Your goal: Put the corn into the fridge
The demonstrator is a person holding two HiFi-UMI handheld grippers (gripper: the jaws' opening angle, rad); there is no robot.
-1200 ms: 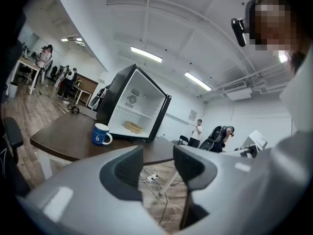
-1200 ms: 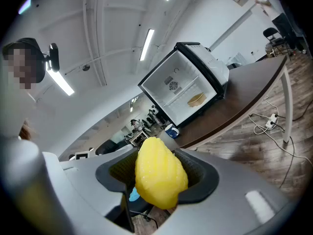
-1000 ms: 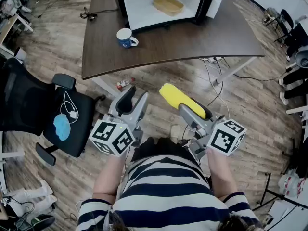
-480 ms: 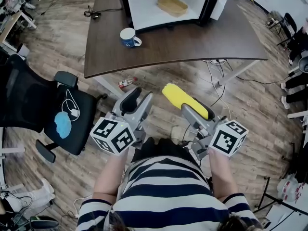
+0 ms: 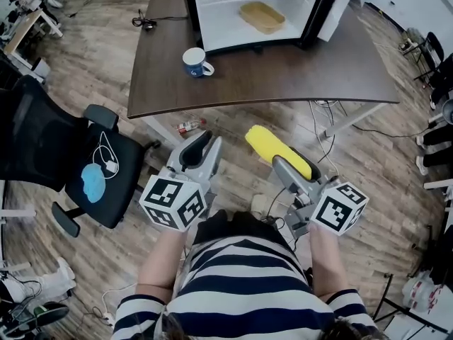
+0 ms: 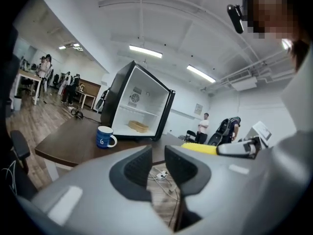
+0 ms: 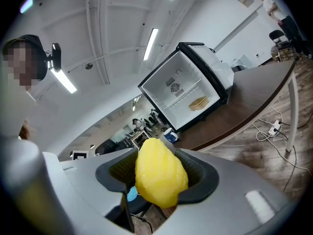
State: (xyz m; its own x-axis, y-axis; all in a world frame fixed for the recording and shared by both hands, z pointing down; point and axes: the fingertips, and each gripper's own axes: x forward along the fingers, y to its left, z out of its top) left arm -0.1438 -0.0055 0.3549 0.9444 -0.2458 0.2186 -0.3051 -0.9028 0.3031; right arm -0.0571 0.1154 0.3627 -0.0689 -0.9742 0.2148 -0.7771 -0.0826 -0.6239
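**Corn's in the right gripper, fridge is open on the table**

Wood plank floor all over, office-type room, head view looking steeply down. Biggest thing is a dark brown table with a small fridge on its far side, door swung wide open and white inside. Off to the left a black office chair has some blue thing and a white cable lying on its seat. Bottom of the head view is the person's striped shirt, with both grippers held out in front over the floor, well short of the table.

The right gripper is clamped on the corn. The yellow cob is pinched between both pads and pokes out past the tips toward the table. The left gripper has nothing in it. Its jaws stand only a narrow gap apart, and that gripper's own view shows just floor and cables through the gap.

Smaller stuff: a blue mug sits on the table just in front of the fridge's left corner, handle to the right. A shallow tan tray sits on the fridge's bottom shelf. A little bottle lies on the floor under the table's near edge.
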